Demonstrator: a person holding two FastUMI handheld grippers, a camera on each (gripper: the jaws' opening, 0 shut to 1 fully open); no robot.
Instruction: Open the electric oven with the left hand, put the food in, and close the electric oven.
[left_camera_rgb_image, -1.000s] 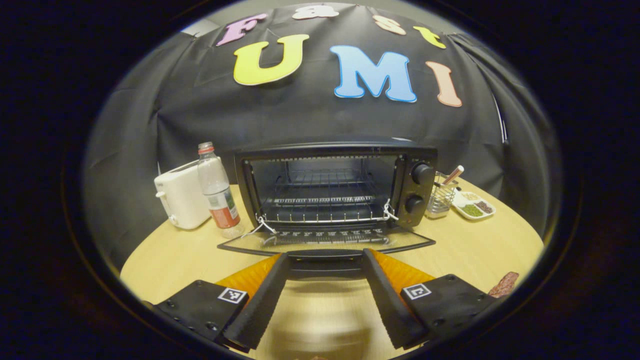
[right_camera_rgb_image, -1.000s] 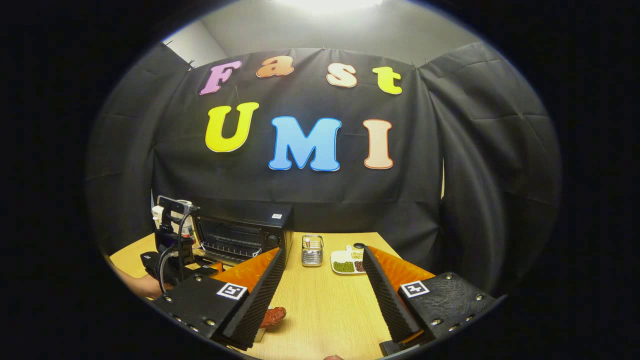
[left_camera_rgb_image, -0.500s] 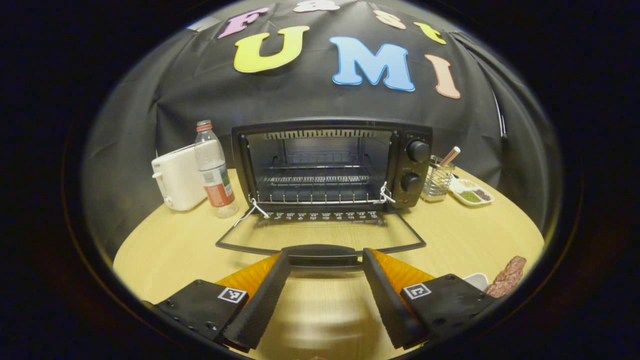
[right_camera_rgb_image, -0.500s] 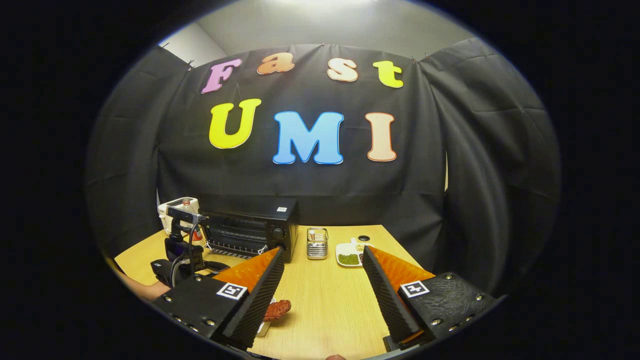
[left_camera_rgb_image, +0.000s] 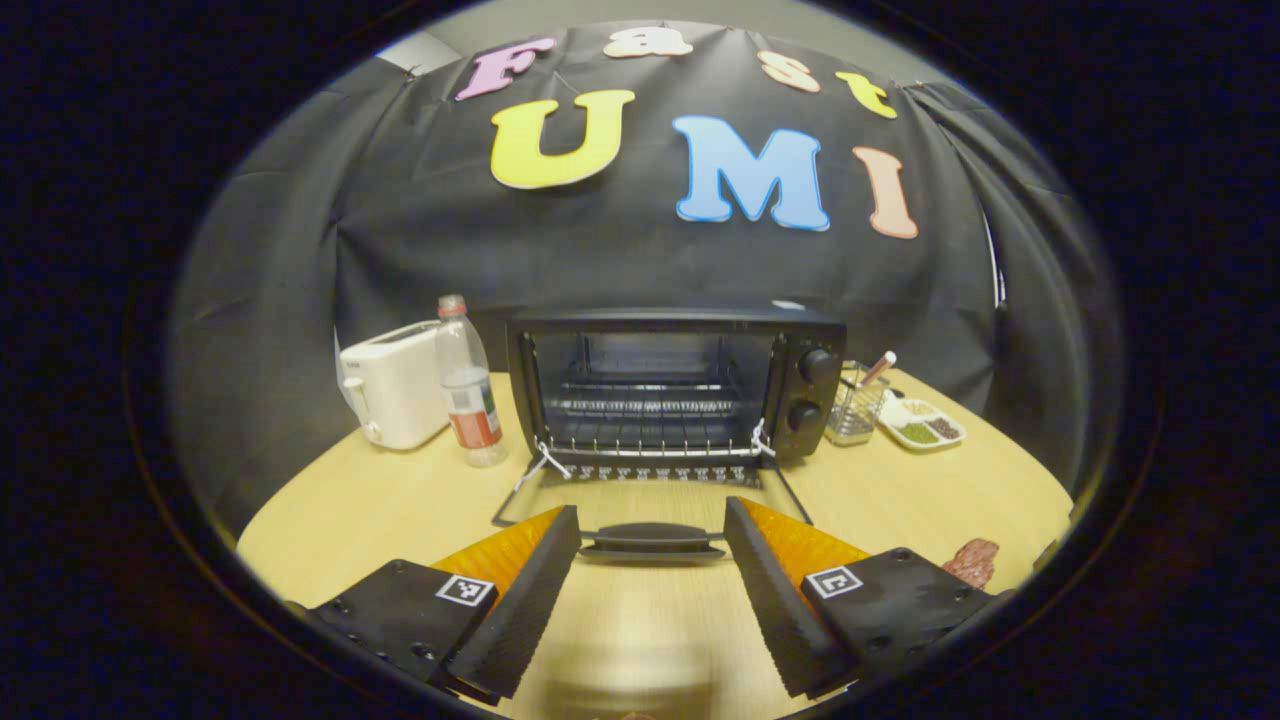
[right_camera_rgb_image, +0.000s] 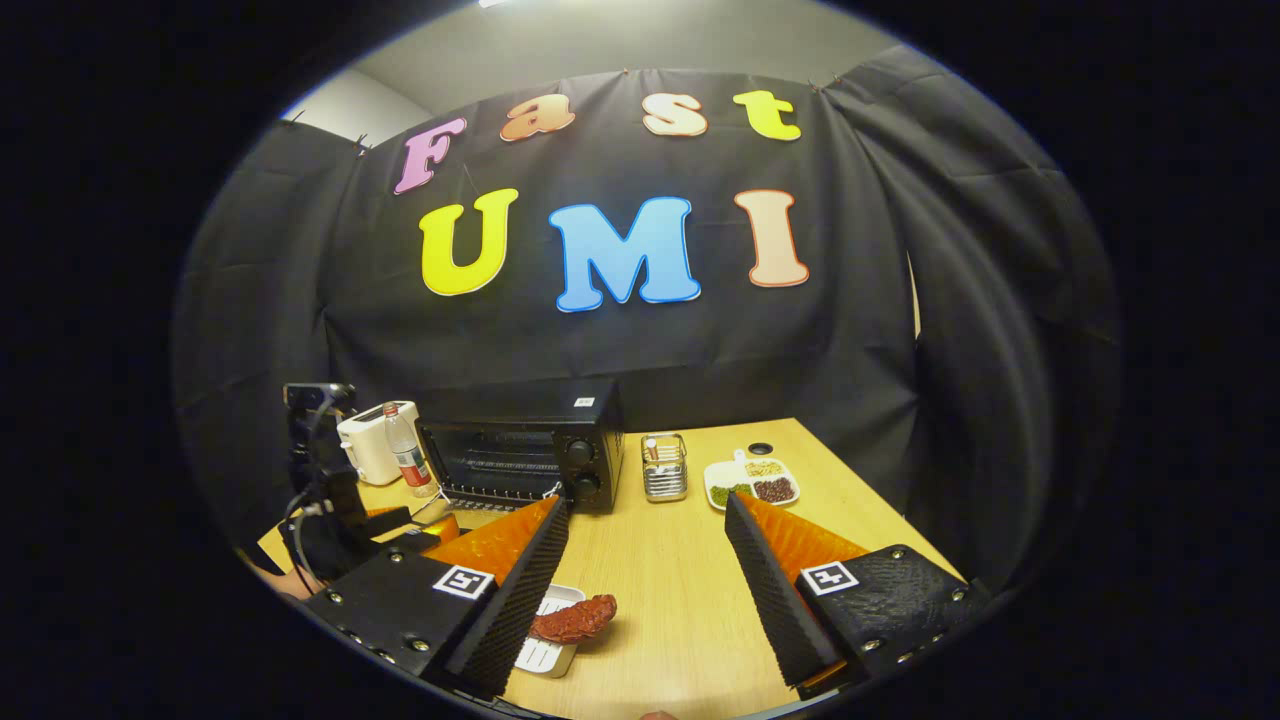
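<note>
right gripper view: unreadable oven (right_camera_rgb_image: 530, 445) sticker

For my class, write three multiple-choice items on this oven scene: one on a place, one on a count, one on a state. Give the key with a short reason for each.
1. Where does the clear plastic bottle with the red cap stand?
A. Between the white toaster and the black electric oven
B. Inside the oven
C. On the divided white dish of beans

2. How many round knobs are on the oven's front panel?
A. One
B. Two
C. Four

3. What state is the oven's glass door in?
A. Shut
B. Folded down open
C. Taken off

Key:
1 A, the bottle is on the wooden table between the toaster and the oven.
2 B, one knob sits above the other.
3 B, the door lies flat in front and the wire rack inside is exposed.
</note>
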